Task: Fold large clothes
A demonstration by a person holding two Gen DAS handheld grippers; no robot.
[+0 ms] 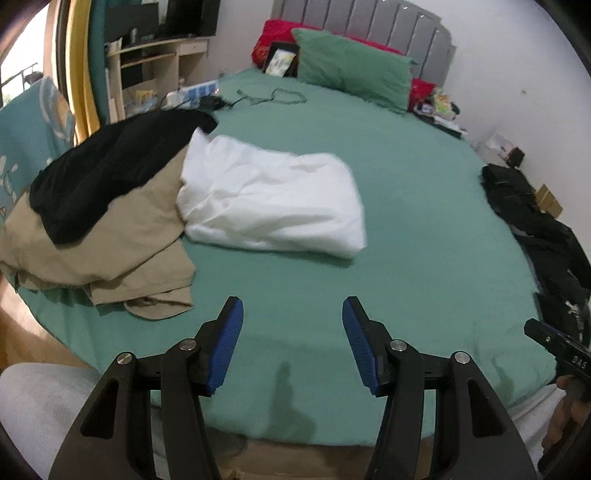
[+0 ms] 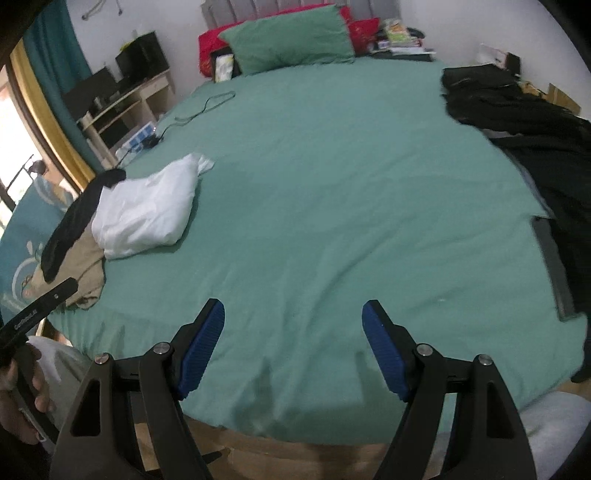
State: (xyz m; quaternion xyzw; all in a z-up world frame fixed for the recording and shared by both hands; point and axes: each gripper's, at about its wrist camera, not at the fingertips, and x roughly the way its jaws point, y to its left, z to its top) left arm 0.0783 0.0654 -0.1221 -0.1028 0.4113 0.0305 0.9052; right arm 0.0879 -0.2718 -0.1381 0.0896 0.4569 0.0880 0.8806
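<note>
A folded white garment lies on the green bed sheet. To its left sits a heap of a tan garment with a black garment on top. Dark clothes lie along the bed's right side. My left gripper is open over bare sheet near the front edge, nothing between its blue pads. The right gripper is open too, over empty sheet, well short of the clothes.
A green pillow and red cushions lean on the grey headboard. A cable lies on the sheet near a desk at the left. The other gripper shows at each view's edge, held by a hand.
</note>
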